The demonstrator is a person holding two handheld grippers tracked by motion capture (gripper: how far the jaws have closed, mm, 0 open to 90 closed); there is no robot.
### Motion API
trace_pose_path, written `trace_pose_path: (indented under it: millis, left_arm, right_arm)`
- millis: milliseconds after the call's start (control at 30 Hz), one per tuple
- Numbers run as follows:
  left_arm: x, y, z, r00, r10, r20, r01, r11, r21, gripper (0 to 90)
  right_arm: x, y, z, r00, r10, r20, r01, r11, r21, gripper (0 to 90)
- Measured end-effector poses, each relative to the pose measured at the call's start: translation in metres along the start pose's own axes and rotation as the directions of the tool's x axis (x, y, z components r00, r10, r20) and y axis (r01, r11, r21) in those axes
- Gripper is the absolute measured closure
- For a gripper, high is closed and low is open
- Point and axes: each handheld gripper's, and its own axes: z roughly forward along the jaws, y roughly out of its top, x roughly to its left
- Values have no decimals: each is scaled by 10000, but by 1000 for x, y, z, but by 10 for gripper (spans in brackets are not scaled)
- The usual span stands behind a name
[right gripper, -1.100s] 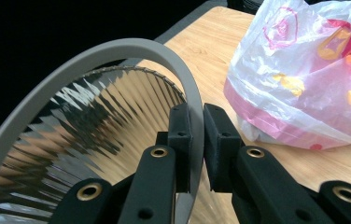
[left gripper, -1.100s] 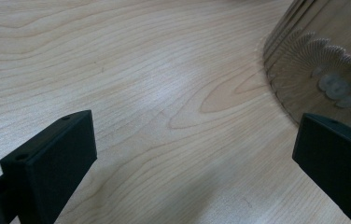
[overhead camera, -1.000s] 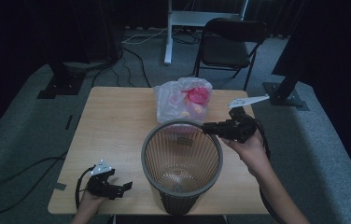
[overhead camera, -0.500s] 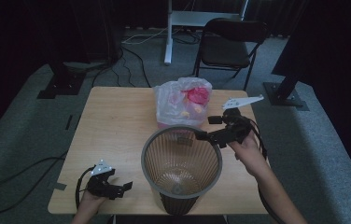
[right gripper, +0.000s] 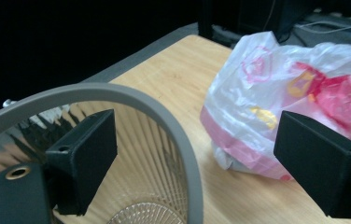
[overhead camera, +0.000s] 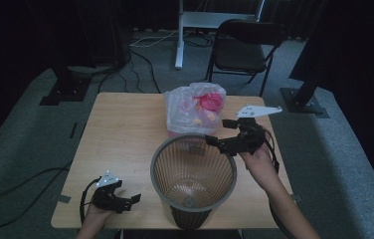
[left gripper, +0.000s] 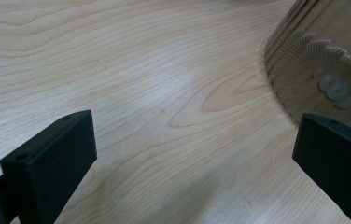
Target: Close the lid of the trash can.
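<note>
A ribbed, see-through waste basket with a grey rim (overhead camera: 153,172) stands on the wooden table (overhead camera: 120,134) near its front edge. Behind it lies a white plastic bag (overhead camera: 195,107) with pink and yellow things inside. My right gripper (overhead camera: 218,132) hovers at the basket's far right rim, pointing left. Its jaws have just been opening and now stand wide, gripping nothing. In the right gripper view the grey rim (right gripper: 117,91) curves between the jaws of the right gripper (right gripper: 197,163), and the bag (right gripper: 299,88) lies beyond. My left gripper (overhead camera: 131,201) rests open on the table left of the basket.
In the left gripper view the left gripper (left gripper: 187,154) spans bare wood, with the basket wall (left gripper: 323,56) at the right. A folding chair (overhead camera: 242,50) and stand bases sit on the grey floor beyond the table. A cable (overhead camera: 21,189) trails off the left side.
The right gripper's jaws went from nearly shut at the basket rim to wide apart, and the hand hardly shifted. The left gripper has kept still.
</note>
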Motion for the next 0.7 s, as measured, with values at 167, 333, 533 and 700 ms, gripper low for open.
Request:
trace_pose_path:
  millis: [167, 333, 533, 700]
  left_arm:
    - [0, 0, 0, 10000, -14, -2, 14, 10000, 15, 0]
    - [1, 1, 1, 9999, -104, 0, 104, 9999, 2, 0]
    - [1, 0, 1, 9999, -109, -14, 109, 9999, 13, 0]
    - [1, 1, 1, 10000, -94, 1, 94, 10000, 23, 0]
  right_arm:
    - [-2, -4, -8, 9986, 217, 477, -196, 9989, -435, 129]
    - [-4, -10, -19, 9947, 404, 945, -322, 9957, -866, 129]
    - [-11, -18, -35, 9854, 747, 1531, -519, 9876, -1482, 129]
    - [-18, -28, -46, 9763, 981, 1931, -649, 9831, -1711, 129]
